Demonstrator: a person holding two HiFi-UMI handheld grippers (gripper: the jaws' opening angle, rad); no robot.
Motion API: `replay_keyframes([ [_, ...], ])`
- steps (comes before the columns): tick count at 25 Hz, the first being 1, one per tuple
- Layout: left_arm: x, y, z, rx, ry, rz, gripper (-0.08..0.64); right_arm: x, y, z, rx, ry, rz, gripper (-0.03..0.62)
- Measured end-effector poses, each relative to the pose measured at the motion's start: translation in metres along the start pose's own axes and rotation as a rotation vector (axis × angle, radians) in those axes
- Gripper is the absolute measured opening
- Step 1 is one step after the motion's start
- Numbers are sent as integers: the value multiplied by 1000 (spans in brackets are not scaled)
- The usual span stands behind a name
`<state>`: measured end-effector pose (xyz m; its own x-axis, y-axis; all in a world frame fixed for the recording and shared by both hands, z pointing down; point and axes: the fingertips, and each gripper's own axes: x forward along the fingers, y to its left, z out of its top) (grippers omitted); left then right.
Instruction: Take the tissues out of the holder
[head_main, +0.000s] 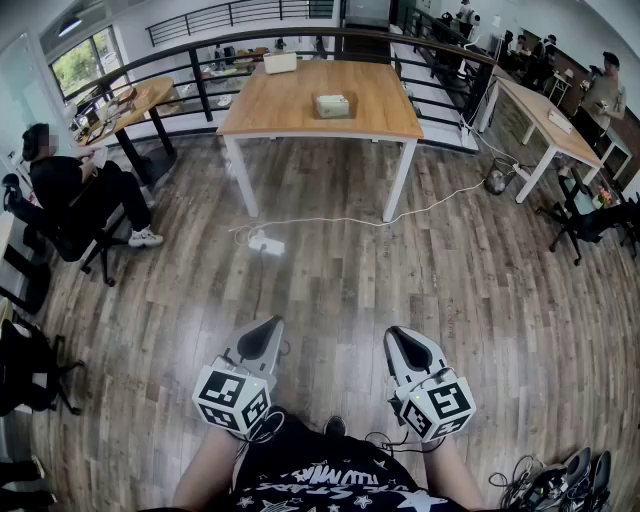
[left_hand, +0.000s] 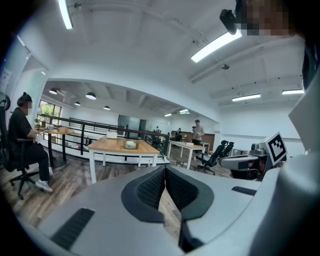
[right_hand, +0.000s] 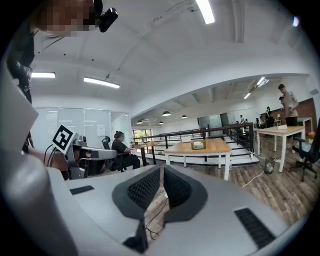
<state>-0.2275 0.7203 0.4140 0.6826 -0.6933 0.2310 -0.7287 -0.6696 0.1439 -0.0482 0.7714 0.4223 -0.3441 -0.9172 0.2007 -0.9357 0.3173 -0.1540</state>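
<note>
Floorboards (head_main: 330, 270) lie open between the person and the wooden table (head_main: 290, 105). Only a white power strip (head_main: 266, 243) and its cable (head_main: 420, 212) cross that stretch, near the table's front legs. The tissue holder (head_main: 332, 105) sits on the tabletop toward its middle, well apart from both grippers and set back from every edge. A white box (head_main: 280, 62) stands at the table's far edge, beside the black railing (head_main: 200, 60).

The left gripper (head_main: 265, 335) and the right gripper (head_main: 402, 345) are held low and close to the body, side by side, both pointing toward the table. Each has its jaws drawn together at the tips with nothing between them.

A seated person (head_main: 70, 190) on an office chair bounds the open floor on the left. A second table (head_main: 545, 110) and a dark chair (head_main: 590, 220) bound it on the right.
</note>
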Motion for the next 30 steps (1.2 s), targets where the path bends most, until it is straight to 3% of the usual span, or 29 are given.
replay_keyframes([
  [6, 3, 2, 6, 2, -24, 3, 14, 5, 3, 10, -50, -40, 3, 32],
  [11, 9, -1, 13, 57, -37, 15, 14, 12, 1, 10, -55, -42, 4, 32],
  [18, 18, -7, 19, 78, -28, 19, 14, 13, -6, 11, -92, -44, -9, 32],
  [22, 20, -11, 16, 64, -18, 23, 14, -3, -10, 13, -84, -117, 18, 32],
  [30, 38, -21, 9, 34, -22, 49, 14, -13, -38, 4, -80, -103, -22, 32],
])
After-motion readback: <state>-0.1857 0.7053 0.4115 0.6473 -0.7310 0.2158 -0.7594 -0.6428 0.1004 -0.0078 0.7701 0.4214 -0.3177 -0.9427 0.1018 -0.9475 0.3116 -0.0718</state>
